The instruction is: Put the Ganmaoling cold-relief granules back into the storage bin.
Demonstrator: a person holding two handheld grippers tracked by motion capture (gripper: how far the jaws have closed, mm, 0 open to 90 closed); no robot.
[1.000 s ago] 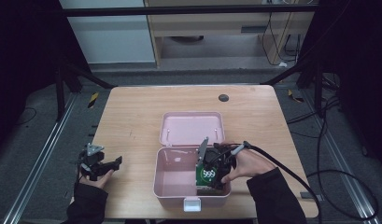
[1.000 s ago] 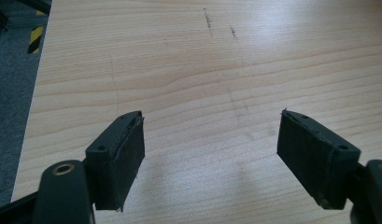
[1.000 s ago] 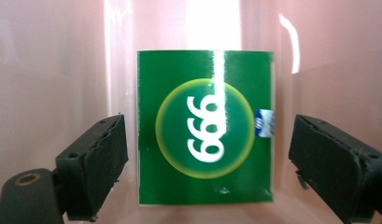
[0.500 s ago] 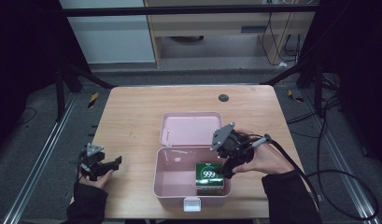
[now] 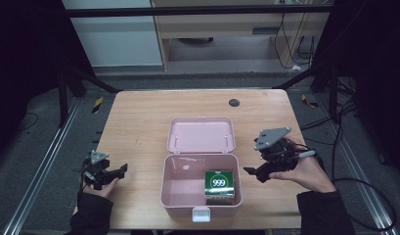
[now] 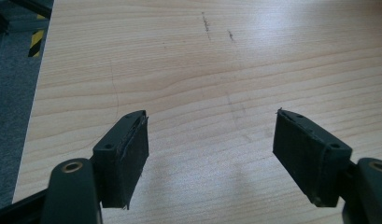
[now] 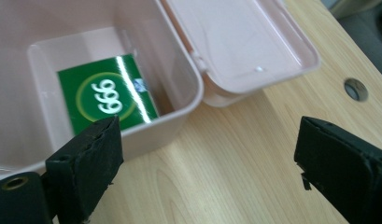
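Pink box (image 5: 178, 183) sits open on the counter (image 5: 139, 127) — a green packet (image 5: 219, 183) lies inside. Left gripper (image 5: 120, 170) and right gripper (image 5: 252, 173) — jaws wide apart, holding nothing.

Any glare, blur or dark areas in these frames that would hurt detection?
High view: the surroundings are very dark and the table evenly lit; the green 999 box is readable. Right gripper view: a glare streak crosses the green box, and the near jaws are soft. Left gripper view: bright sheen washes out the wood at upper right.
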